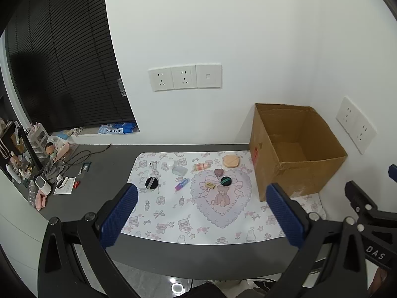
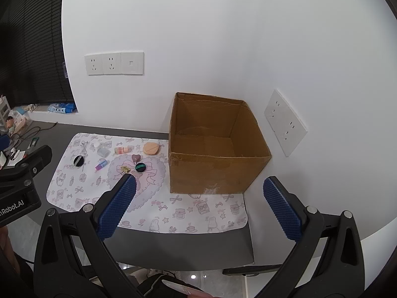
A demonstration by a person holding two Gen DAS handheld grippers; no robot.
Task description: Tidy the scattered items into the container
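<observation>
**Both grippers wide and empty above the mat, box waiting at the right**

Left wrist view first: the left gripper (image 1: 202, 213) hangs over the near edge of the dark desk (image 1: 104, 171), jaws spread wide, nothing between the blue pads (image 1: 119, 216); beyond them lies the patterned mat (image 1: 173, 213) with the scattered items on it; a black round puff (image 1: 151, 182) at the left, a purple-and-blue tube (image 1: 181, 183) near the middle, a clear small container (image 1: 180, 170) behind it with a white lid-like piece too blurred to name; a pink striped bottle (image 1: 202, 166) lies on its side, a peach round puff (image 1: 230, 161) sits just beside the cardboard box (image 1: 278, 173); on the heart print, a mauve heart-shaped piece (image 1: 219, 172), a black puff with a green band (image 1: 226, 181) and a small yellowish clip (image 1: 211, 185), its shape hard to read; the box stands open on the mat's right end, in the wall corner, its floor bare where visible, the near part hidden by its own front wall; the right gripper (image 1: 367, 206) pokes in at the right edge, cut off.

Right wrist view now: the right gripper (image 2: 199, 206) also gapes wide, holding nothing; its left pad covers part of the heart print; the box fills the centre, the items sit well left of it; clutter at the far left edge is too small to identify.
</observation>
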